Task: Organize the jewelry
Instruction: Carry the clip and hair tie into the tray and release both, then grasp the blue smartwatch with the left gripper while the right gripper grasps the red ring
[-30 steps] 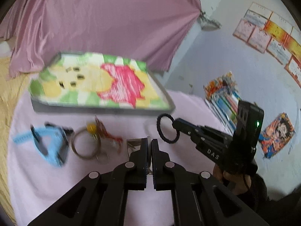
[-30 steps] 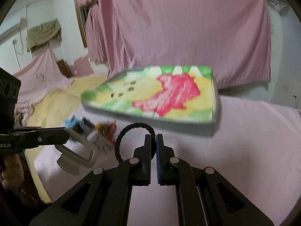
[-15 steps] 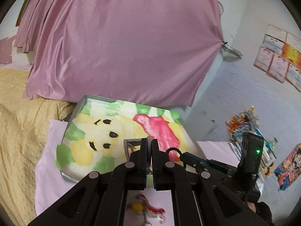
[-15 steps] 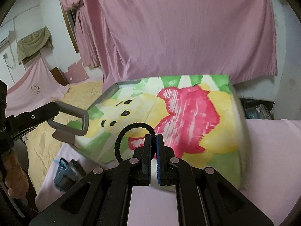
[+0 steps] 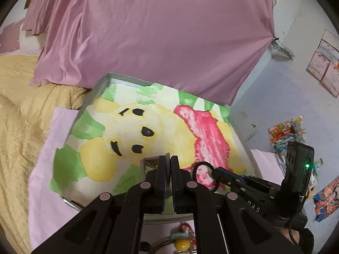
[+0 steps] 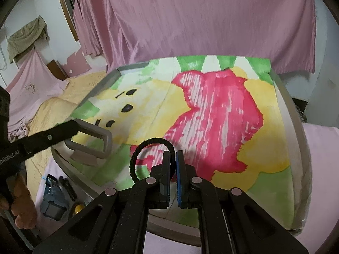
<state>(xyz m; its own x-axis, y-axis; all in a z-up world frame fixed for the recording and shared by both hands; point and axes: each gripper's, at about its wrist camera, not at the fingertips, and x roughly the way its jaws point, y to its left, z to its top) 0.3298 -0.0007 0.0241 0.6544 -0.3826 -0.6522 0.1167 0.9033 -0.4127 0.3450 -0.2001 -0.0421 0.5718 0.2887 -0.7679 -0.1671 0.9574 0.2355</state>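
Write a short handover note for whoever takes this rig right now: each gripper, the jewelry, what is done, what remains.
Left gripper: shut on a grey rectangular clip, over the tray.
Right gripper: shut on the black hair tie, also above the tray.
Done: both pieces picked up; neither released.
Left: set both down, then fetch the blue strap and the yellow-bead piece lying on the pink cloth.

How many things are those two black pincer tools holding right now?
2. The right gripper pinches a black braided hair tie; the left gripper pinches a grey rectangular metal buckle. Both hang above the cartoon-bear tray.
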